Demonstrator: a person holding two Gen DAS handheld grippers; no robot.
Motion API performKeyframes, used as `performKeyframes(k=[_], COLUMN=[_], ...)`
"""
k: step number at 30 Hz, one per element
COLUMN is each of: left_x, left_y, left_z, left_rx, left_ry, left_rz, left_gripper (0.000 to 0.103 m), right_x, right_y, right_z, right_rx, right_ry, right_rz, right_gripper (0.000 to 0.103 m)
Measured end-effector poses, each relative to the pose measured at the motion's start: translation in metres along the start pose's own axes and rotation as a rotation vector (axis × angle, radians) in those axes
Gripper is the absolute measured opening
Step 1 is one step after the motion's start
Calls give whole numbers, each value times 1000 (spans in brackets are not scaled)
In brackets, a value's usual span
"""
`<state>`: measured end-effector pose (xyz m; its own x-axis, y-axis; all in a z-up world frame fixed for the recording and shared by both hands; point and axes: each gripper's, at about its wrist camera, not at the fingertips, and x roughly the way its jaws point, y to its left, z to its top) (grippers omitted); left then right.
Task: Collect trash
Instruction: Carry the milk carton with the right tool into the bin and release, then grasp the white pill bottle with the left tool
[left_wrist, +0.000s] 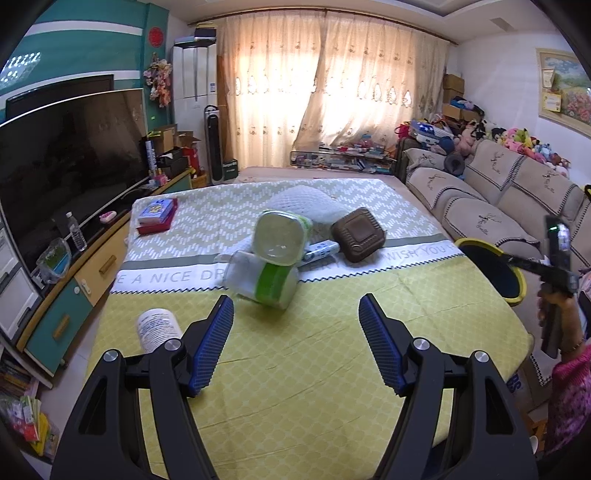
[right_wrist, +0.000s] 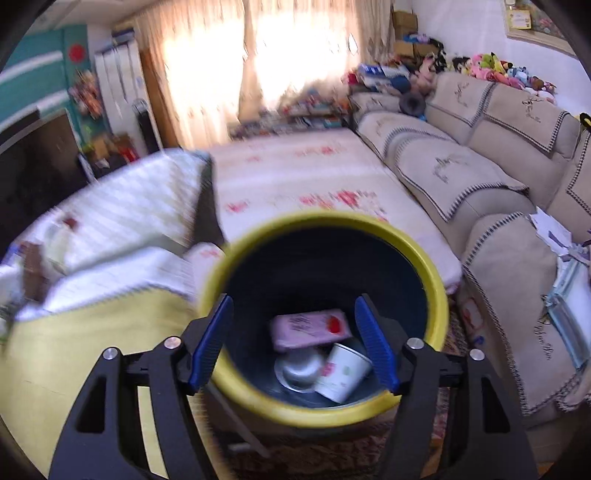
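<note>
Yellow-green cloth covers the bench (left_wrist: 295, 354), and the left tool (left_wrist: 296, 321) hovers low over it with its blue fingers wide and nothing between them, pointed at the trash, probably to take the next piece. Two green-white tubs (left_wrist: 273, 258) lie stacked just ahead, a brown lid (left_wrist: 357, 235) and a small tube (left_wrist: 320, 251) beside them, a white bottle (left_wrist: 157, 326) near the left finger. Nothing blocks the way to the tubs.

In the right view, the right tool (right_wrist: 294, 339) hangs wide and empty above the yellow-rimmed bin (right_wrist: 437, 295), likely for a drop. Inside lie a pink pack (right_wrist: 310, 326), a paper cup (right_wrist: 343, 371) and a metal bowl (right_wrist: 299, 371). The sofa (right_wrist: 480, 177) stands close by.
</note>
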<state>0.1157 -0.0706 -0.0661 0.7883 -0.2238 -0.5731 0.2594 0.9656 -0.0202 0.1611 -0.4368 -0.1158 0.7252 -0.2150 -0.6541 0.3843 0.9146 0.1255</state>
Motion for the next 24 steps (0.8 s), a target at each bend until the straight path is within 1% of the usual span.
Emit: performKeyframes(k=[2,5,6,7,9,11,13,16,20,24], left_x=[0,3,3,4,9,16,25,38,57,73], left_y=[6,20,27,31,45,59,71,79,84,94], left_z=[-1,-5,-6,-7,-11,-14,-18,-22,-28,-35], left_rx=[-14,-47,-65,-76,-116,-155,-190,-209,-214,-252], left_ry=[3,18,26,32,53,75,100,133,182,219], left_rz=[21,75,103,123,188,235,272,290,318,323], left_gripper=[71,73,75,76,76,77,77,77,77,75], right_x=[-14,-33,-39,-44,-54,-60,-62,-64,-62,-59], right_y=[12,33,43,49,63,76,85,94,96,102], right_z=[4,10,11,11,10,8,5,0,1,2], right_rx=[-2,-13,-19,-28,-49,-64,-73,-83,-85,-104], right_ry=[-44,-121,-149,-178,-243,-282,-310,-340,-355,-344], right_rz=[39,102,118,128,139,146,153,145,127,114], right_gripper=[68,71,72,74,74,74,74,76,80,80])
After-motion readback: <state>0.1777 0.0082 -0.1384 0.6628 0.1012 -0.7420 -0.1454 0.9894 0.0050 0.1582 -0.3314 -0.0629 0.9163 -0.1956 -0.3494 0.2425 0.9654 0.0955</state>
